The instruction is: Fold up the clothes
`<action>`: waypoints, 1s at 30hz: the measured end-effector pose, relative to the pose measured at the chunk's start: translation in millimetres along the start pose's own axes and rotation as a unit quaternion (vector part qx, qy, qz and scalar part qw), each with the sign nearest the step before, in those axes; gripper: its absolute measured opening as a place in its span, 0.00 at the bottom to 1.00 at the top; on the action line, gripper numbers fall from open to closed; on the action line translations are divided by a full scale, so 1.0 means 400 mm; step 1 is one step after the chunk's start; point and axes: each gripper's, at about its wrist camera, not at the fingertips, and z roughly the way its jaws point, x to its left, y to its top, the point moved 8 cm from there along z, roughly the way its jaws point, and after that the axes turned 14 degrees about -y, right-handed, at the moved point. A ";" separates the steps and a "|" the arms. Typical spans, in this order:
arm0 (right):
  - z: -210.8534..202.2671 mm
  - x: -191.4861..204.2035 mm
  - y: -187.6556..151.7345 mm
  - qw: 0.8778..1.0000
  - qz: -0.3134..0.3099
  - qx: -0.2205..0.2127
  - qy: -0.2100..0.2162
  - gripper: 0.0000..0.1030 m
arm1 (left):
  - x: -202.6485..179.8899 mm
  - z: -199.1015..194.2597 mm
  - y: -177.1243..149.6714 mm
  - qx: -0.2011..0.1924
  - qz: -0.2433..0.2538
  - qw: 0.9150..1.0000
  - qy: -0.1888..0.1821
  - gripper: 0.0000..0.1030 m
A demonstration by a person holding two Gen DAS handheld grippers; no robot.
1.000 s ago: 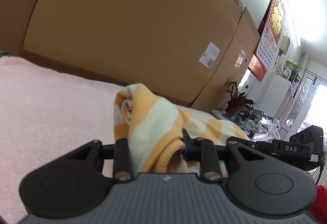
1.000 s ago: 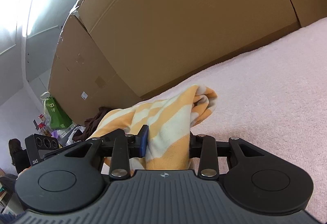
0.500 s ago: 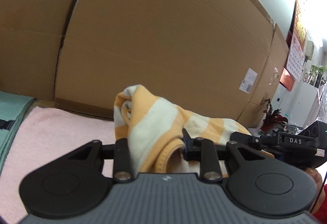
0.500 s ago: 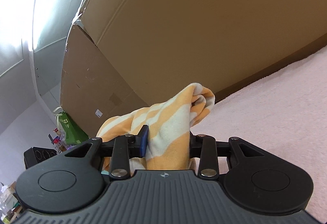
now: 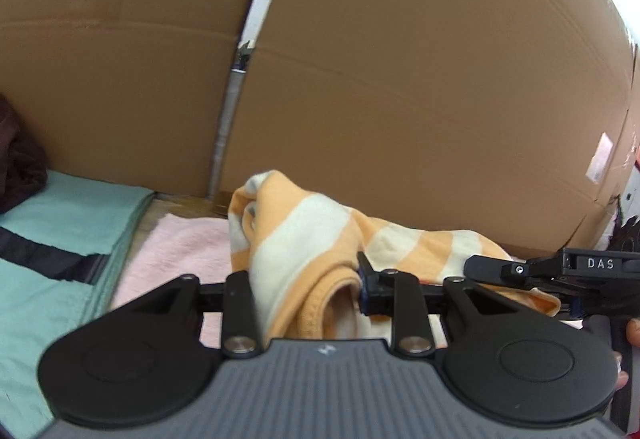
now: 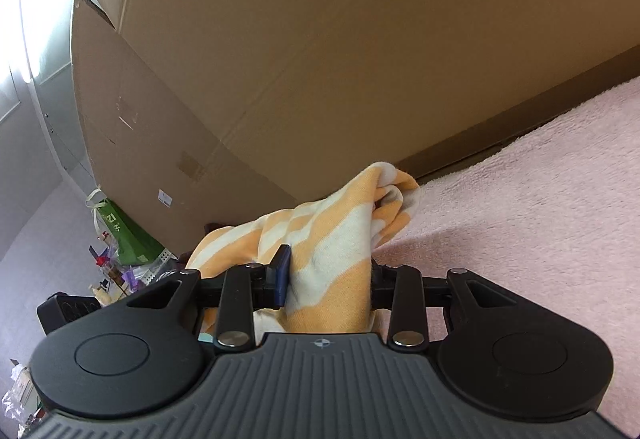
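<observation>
An orange-and-cream striped garment [image 5: 304,239] hangs bunched between both grippers, above a pink fleece blanket [image 5: 188,239]. My left gripper [image 5: 308,279] is shut on one bunched end of it. My right gripper [image 6: 328,275] is shut on the other end of the striped garment [image 6: 336,239]; its black body [image 5: 560,271] shows at the right of the left wrist view. The cloth spans between the two grippers, its lower part hidden behind them. The pink blanket [image 6: 540,207] spreads to the right in the right wrist view.
Large cardboard boxes [image 5: 400,79] wall off the back. A teal cloth [image 5: 60,223] with a black strap [image 5: 44,259] lies at the left, and a dark brown garment [image 5: 16,159] beyond it. A green bag [image 6: 124,235] and clutter sit far left in the right wrist view.
Both grippers have swung leftward while holding the striped garment. The teal cloth and the gap between boxes have come into the left wrist view; the calendar and window have left it.
</observation>
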 end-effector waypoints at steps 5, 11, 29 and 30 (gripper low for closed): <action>0.055 0.017 -0.026 0.999 -0.041 -0.007 -0.032 0.36 | 0.097 0.029 -0.026 0.019 -0.090 0.996 -0.011 0.51; 0.071 -0.005 -0.023 0.998 -0.024 0.011 -0.055 0.36 | 0.116 0.065 -0.035 0.044 -0.117 0.992 -0.028 0.66; 0.115 -0.052 0.013 0.998 -0.009 0.017 -0.056 0.39 | 0.149 0.100 -0.034 0.022 -0.146 0.986 -0.071 0.74; 0.104 -0.051 0.014 0.998 -0.014 0.015 -0.058 0.39 | 0.144 0.100 -0.036 0.025 -0.141 0.987 -0.069 0.74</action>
